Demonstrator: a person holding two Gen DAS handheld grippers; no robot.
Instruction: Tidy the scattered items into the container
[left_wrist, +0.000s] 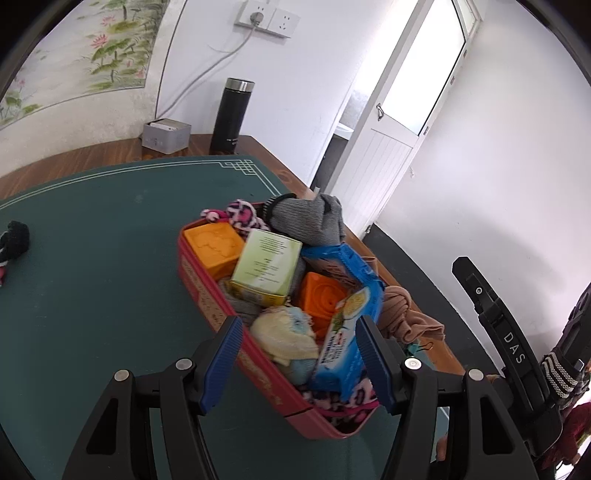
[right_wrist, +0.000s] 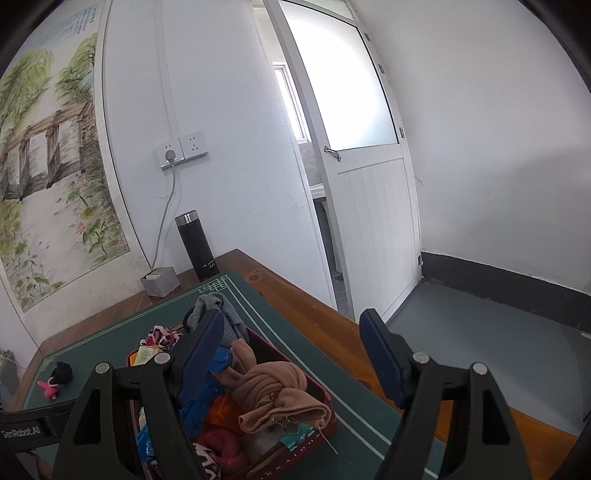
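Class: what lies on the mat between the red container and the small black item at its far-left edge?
Nothing: only bare green mat separates red rectangular tin from black fuzzy item, left wrist view.

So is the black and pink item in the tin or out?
Out. The black and pink item lies on the green mat, apart from the piled-full red tin.

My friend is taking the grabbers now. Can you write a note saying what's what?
Left gripper: jaws open, nothing pressed between them, over the near end of the red tin.
Right gripper: jaws open, empty, above the tin.
Done: the tin is piled with orange blocks, a green box, a blue packet, grey sock and tan cloth.
Left: the black fuzzy thing and the pink item beside it sit out on the green mat.
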